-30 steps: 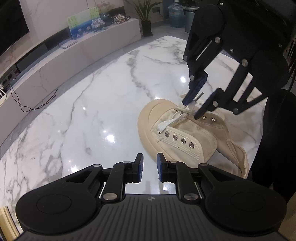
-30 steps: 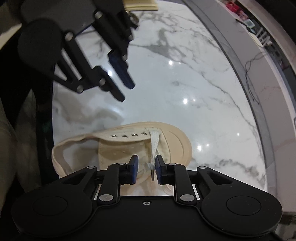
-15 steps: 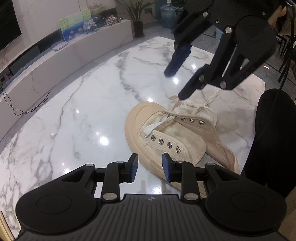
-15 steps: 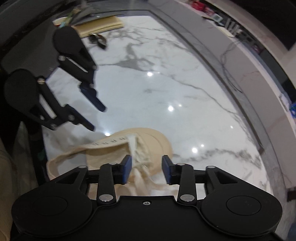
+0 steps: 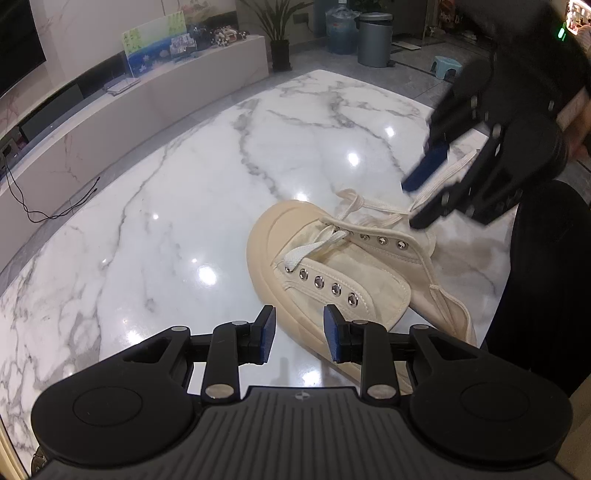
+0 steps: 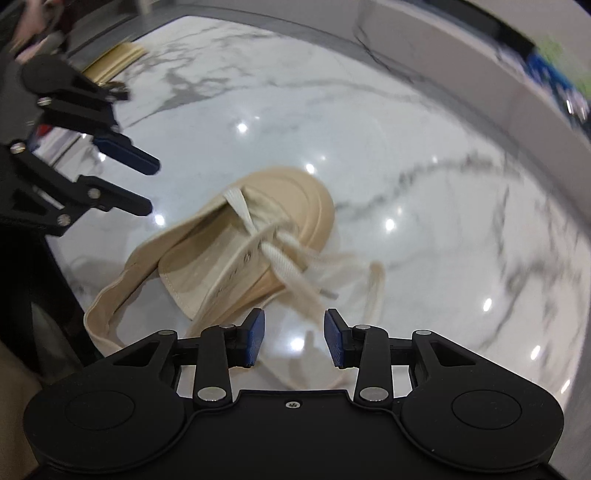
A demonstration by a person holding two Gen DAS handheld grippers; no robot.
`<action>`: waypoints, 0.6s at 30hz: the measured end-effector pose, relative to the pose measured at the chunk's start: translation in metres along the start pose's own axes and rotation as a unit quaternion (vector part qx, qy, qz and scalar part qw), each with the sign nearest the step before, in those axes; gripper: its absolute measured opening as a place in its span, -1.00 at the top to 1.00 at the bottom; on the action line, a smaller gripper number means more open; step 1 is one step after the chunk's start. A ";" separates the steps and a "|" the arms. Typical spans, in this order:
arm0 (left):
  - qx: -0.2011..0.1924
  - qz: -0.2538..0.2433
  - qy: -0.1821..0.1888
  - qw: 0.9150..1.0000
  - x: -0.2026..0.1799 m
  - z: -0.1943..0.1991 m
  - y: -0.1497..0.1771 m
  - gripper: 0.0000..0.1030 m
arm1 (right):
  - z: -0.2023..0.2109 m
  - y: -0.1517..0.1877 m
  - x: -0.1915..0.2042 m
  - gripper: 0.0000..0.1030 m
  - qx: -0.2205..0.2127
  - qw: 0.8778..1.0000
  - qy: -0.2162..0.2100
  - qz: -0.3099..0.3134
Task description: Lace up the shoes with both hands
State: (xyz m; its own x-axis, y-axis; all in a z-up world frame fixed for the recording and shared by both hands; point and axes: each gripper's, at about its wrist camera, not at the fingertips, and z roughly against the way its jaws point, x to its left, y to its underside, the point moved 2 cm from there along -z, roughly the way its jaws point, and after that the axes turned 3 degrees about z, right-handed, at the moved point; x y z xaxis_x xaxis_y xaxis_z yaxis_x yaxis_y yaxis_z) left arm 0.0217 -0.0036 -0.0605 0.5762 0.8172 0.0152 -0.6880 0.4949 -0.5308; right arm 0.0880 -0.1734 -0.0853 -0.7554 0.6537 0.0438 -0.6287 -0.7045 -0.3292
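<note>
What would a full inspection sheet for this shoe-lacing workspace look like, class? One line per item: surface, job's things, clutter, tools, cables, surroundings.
Surface: glossy white marble table, grey veins, lamp glare.
Job's things: beige shoe on its side; white lace through the front eyelets only, loose ends lying beside the shoe.
Clutter: yellowish flat item at the far table edge, blurred.
Tools: left tool open, empty; right tool closing, nothing gripped, above the loose lace.
Cables: black cable on the floor by the wall unit.
Surroundings: low wall unit, plant, grey bin.
</note>
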 end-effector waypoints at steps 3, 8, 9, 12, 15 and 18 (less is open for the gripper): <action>0.003 0.001 0.001 1.000 0.000 -0.001 0.000 0.47 | -0.018 0.004 0.001 0.79 0.009 1.000 -0.007 -0.018; 0.005 0.018 0.009 1.000 0.003 -0.005 -0.003 0.47 | -0.043 0.000 -0.006 0.80 0.024 0.999 0.010 -0.034; 0.006 0.028 0.013 0.999 0.005 -0.006 -0.005 0.47 | -0.045 -0.002 -0.009 0.80 0.023 0.999 0.012 -0.042; 0.007 0.061 0.021 0.998 0.011 -0.009 -0.010 0.47 | -0.050 -0.008 -0.018 0.79 0.018 0.997 0.017 -0.068; 0.012 0.088 0.021 0.996 0.013 -0.013 -0.015 0.47 | -0.055 -0.014 -0.023 0.76 0.016 0.996 0.023 -0.090; 0.020 0.119 0.022 0.992 0.014 -0.019 -0.020 0.48 | -0.061 -0.017 -0.028 0.72 0.017 0.992 0.022 -0.120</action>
State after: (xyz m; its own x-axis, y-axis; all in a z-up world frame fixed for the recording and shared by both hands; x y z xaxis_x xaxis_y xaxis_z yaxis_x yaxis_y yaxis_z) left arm 0.0516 -0.0077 -0.0657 0.4136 0.8989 -0.1447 -0.8234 0.3014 -0.4808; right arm 0.1309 -0.1623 -0.1382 -0.5745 0.8151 0.0749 -0.7963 -0.5354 -0.2814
